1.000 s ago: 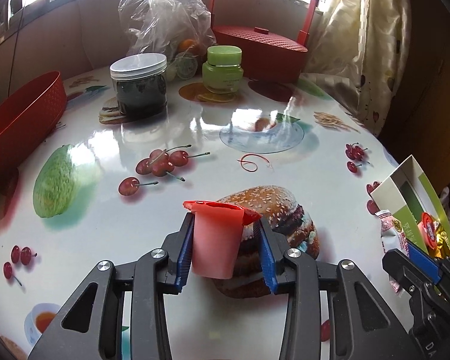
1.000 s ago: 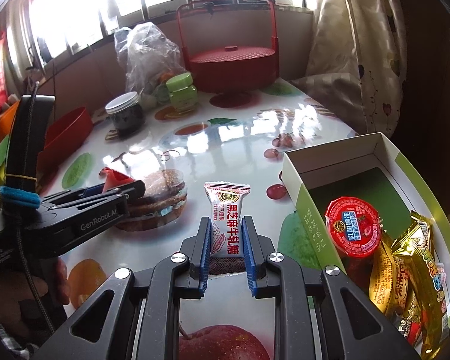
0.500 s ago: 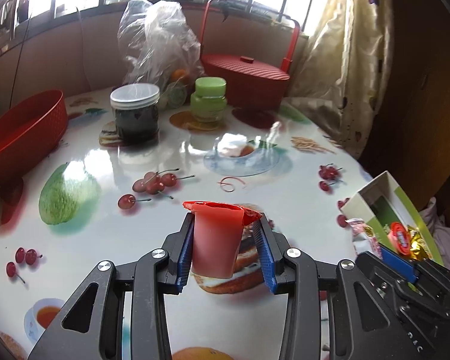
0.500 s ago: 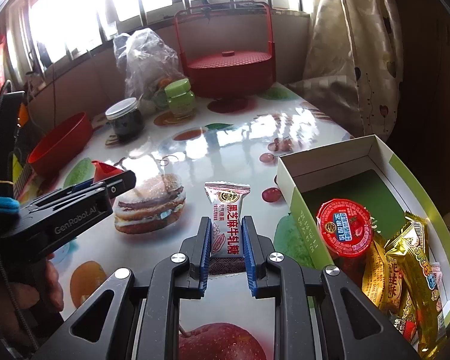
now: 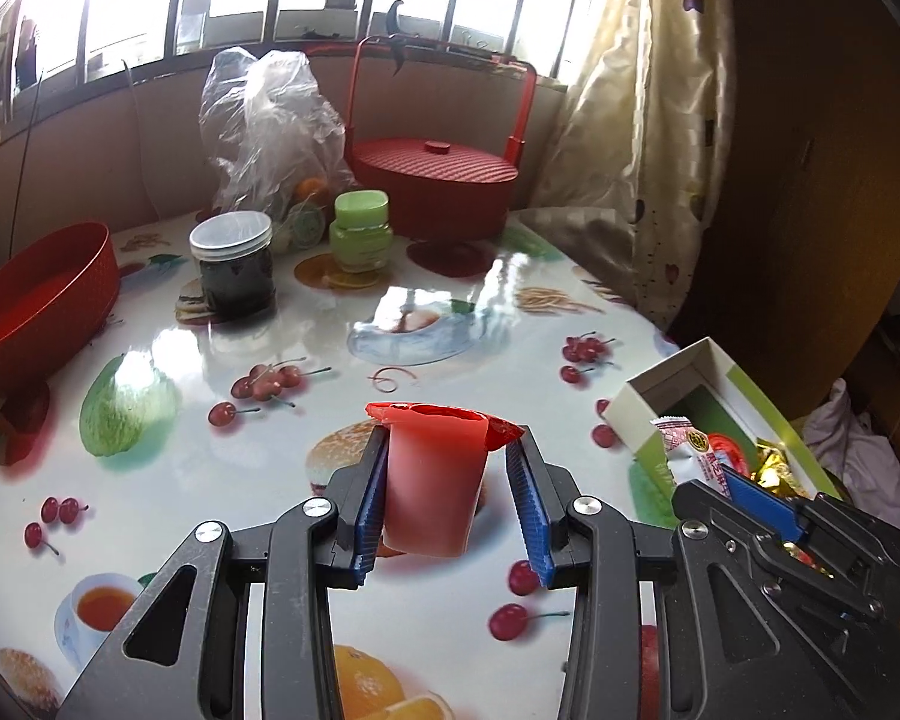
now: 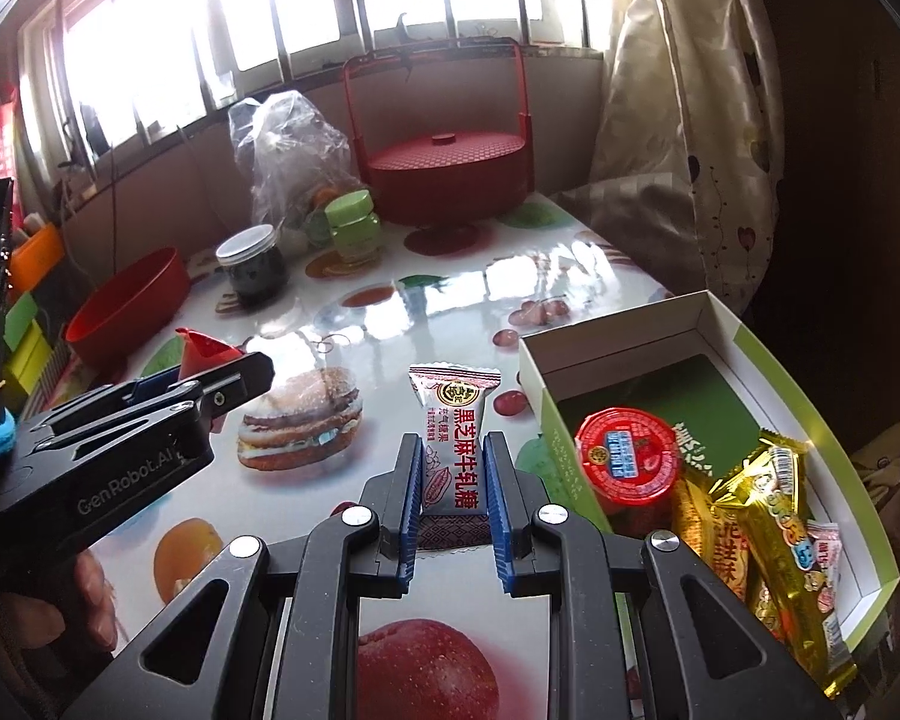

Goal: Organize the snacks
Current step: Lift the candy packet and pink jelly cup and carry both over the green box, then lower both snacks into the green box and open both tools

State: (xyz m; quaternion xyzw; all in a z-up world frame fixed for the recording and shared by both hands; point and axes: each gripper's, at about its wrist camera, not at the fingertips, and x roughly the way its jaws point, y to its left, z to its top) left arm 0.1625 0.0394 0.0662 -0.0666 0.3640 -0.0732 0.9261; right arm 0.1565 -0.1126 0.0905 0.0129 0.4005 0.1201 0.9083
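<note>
My left gripper (image 5: 447, 480) is shut on a red jelly cup (image 5: 435, 480) and holds it upright above the table; the cup's red lid also shows in the right wrist view (image 6: 201, 351). My right gripper (image 6: 453, 480) is shut on a white sesame candy packet (image 6: 457, 438), held above the table just left of an open green-and-white box (image 6: 774, 360). The box holds a red-lidded jelly cup (image 6: 627, 459) and gold snack packets (image 6: 774, 540). In the left wrist view the box (image 5: 672, 384) lies at the right, with the right gripper (image 5: 726, 480) and its packet over its near end.
At the table's back stand a red lidded basket (image 5: 435, 180), a green jar (image 5: 361, 231), a dark jar (image 5: 233, 264) and a plastic bag (image 5: 270, 126). A red bowl (image 5: 42, 300) sits at the left. A curtain (image 5: 648, 120) hangs at the right.
Both grippers have risen higher above the table with their snacks still held. The right gripper's packet has come closer to the box.
</note>
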